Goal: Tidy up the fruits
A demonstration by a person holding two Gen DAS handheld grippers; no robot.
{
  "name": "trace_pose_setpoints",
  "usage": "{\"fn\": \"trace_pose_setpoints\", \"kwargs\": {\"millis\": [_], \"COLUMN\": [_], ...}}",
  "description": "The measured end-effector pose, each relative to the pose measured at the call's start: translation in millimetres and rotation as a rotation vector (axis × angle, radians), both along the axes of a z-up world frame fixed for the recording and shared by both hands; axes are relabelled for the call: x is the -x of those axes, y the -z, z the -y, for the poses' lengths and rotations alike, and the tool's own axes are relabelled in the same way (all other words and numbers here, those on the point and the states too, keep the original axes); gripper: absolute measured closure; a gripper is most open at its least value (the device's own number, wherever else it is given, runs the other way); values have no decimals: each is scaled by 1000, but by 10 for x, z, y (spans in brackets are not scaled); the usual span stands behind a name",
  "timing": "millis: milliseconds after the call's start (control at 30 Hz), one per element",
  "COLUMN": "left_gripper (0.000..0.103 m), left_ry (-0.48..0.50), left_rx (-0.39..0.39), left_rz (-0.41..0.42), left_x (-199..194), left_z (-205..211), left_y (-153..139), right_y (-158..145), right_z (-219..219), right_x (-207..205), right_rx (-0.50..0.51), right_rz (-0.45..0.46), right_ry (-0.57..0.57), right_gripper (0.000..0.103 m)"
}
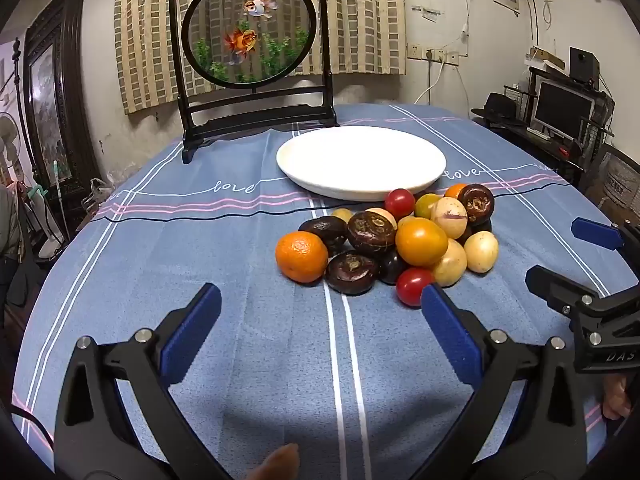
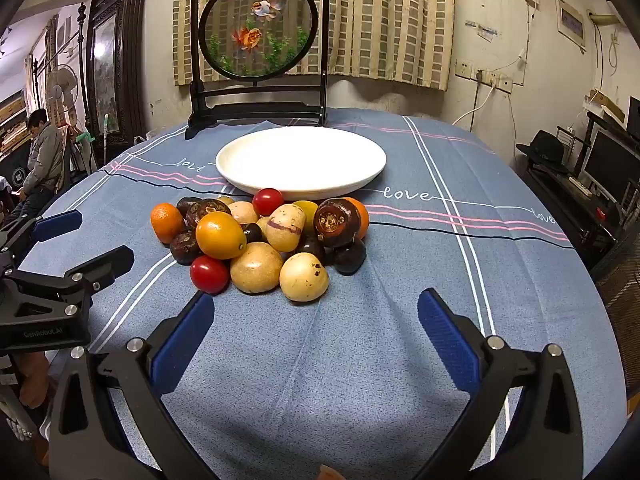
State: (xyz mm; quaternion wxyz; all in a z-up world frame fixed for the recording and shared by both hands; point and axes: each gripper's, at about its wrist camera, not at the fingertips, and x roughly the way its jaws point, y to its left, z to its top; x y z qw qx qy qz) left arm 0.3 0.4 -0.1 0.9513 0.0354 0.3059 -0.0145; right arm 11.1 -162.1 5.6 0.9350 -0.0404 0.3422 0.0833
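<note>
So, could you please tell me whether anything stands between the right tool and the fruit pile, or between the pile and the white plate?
Nothing visible does. Only bare blue tablecloth lies between the open right tool and the fruit pile. The empty white plate sits directly behind the pile, with nothing between them.

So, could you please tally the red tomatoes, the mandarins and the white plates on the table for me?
Red tomatoes: 2
Mandarins: 2
White plates: 1
Total: 5
</note>
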Motion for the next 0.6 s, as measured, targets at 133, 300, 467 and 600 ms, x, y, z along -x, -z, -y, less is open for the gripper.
{"fn": "trace_pose_setpoints", "kwargs": {"millis": [133,300,467,600], "left_gripper": [2,2,2,2], "left_ry": [1,0,1,1], "left_rx": [-1,2,2,2], "left_rz": [-1,0,-1,-3], "left_x": [-3,1,-8,-11], "left_z": [6,-2,5,6], "left_y": [3,-1,-2,-2], "right_y": [2,6,10,15], "right_z": [-3,-3,-5,-7], "right_x": [-2,-5,-3,-6], "right_rx": [3,2,1,1], "right_rz": [-4,-5,-6,-7], "right_ry": [0,0,-1,-1], "right_gripper": [1,1,1,1]}}
